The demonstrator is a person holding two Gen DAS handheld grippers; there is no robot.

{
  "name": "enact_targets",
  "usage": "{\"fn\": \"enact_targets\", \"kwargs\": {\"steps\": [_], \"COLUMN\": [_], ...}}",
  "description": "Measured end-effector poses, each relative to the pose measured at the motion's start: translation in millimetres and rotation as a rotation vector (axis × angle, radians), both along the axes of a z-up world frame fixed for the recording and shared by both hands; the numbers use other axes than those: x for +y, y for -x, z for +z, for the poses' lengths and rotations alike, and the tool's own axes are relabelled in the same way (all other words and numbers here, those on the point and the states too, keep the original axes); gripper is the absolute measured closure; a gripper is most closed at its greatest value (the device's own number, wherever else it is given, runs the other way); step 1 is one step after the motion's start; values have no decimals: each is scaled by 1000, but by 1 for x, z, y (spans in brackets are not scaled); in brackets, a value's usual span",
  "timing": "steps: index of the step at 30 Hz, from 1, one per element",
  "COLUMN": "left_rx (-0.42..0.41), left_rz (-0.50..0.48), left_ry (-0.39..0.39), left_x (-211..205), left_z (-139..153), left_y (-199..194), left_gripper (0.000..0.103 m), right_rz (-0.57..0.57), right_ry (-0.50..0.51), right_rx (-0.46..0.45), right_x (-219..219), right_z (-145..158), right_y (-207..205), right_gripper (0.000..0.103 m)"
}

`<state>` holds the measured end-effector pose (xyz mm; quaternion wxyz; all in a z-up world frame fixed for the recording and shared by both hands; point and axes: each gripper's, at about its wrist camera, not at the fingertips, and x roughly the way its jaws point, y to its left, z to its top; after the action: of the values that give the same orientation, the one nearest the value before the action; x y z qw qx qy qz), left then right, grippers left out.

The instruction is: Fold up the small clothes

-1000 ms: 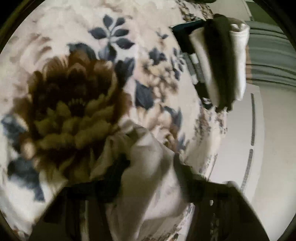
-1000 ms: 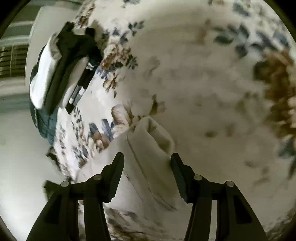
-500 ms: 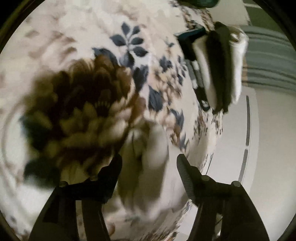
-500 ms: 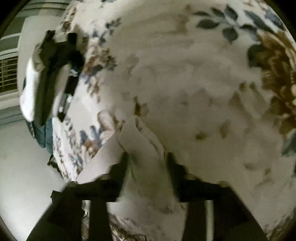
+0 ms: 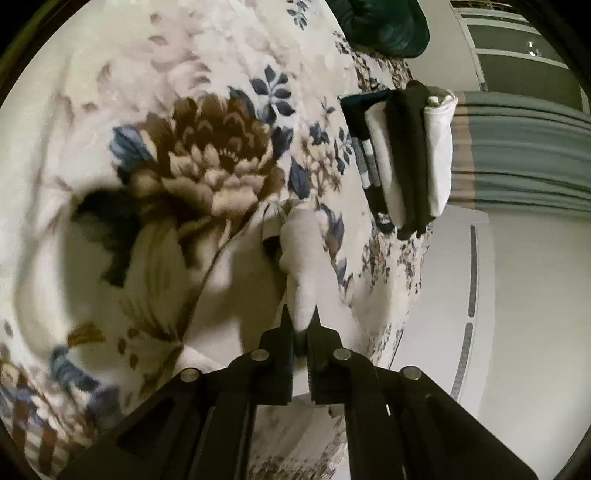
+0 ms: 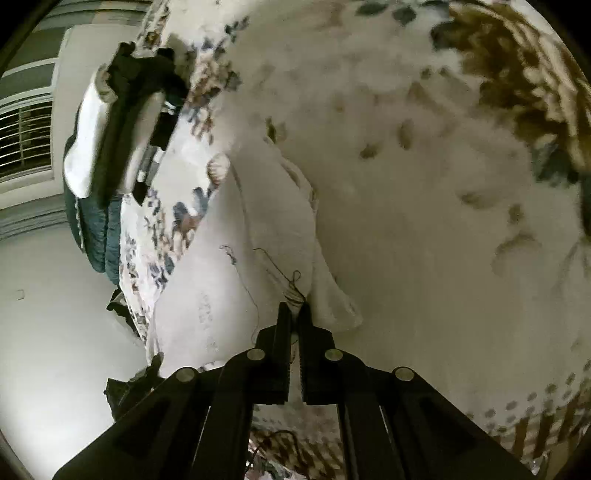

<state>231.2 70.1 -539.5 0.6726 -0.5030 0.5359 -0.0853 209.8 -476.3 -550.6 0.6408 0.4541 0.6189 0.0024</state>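
Two claws are each pinched on the same white garment, which lies on a floral blanket covering a bed. In the left wrist view, the left claw [image 5: 301,325] is clenched on a narrow tip of the white garment [image 5: 306,266]; the cloth rises from the fingertips [image 5: 286,325] toward 12 o'clock, where it bunches into a small folded mound. The floral blanket [image 5: 166,92] fills the frame from 7 to 12 o'clock, with a large brown bloom just at 10 o'clock of the garment. At 2 o'clock, near the bed's edge and well apart from the garment, sits a stack of folded clothes [image 5: 410,155] in alternating white and black layers. A dark teal bundle [image 5: 384,22] lies at 12 o'clock near the top rim.

In the right wrist view, the right claw [image 6: 293,314] is likewise closed tight on a corner of the garment [image 6: 273,229], where loose dark threads trail from a seam. The cloth stretches away toward 11 o'clock over the blanket [image 6: 424,184]. The stack [image 6: 118,129] appears at 10 o'clock, resting on teal fabric at the bed's edge, with the pale floor [image 6: 55,314] spreading from 7 to 9 o'clock.
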Motion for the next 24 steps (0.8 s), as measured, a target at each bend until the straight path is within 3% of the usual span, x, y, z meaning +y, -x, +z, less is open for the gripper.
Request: {"fn": "enact_targets", "kwargs": {"steps": [4, 7, 8, 9, 10, 11, 13, 17, 20, 23, 24], "left_rx": [85, 157, 125, 91, 68, 44, 13, -7, 12, 14, 4], "left_rz": [-48, -48, -46, -52, -62, -61, -49, -63, -114, -163, -176], "left_ry": [-84, -35, -15, -17, -34, -32, -12, 56, 111, 99, 72], "left_x": [0, 5, 6, 8, 9, 12, 18, 18, 2, -17, -23], "left_z": [-26, -44, -38, -29, -21, -14, -13, -38, -69, -82, -79], "left_y": [5, 9, 12, 13, 15, 15, 13, -14, -39, -53, -56], "left_gripper": [99, 92, 87, 65, 35, 27, 25, 25, 25, 27, 35], "right_rz": [38, 98, 133, 146, 149, 132, 98, 44, 76, 110, 126], "right_ry": [45, 55, 79, 87, 88, 76, 51, -105, -159, -234, -250], "right_rx": [64, 142, 168, 172, 161, 131, 92, -24, -51, -63, -70], "right_x": [-6, -3, -2, -2, -4, -10, -18, -32, -28, -17, -13], "right_z": [-12, -33, -36, -36, -34, -30, -28, -47, -70, -86, -87], "right_y": [6, 3, 1, 0, 0, 0, 0, -16, -34, -50, -53], "right_gripper": [100, 99, 92, 87, 71, 50, 36, 30, 29, 29, 29]}}
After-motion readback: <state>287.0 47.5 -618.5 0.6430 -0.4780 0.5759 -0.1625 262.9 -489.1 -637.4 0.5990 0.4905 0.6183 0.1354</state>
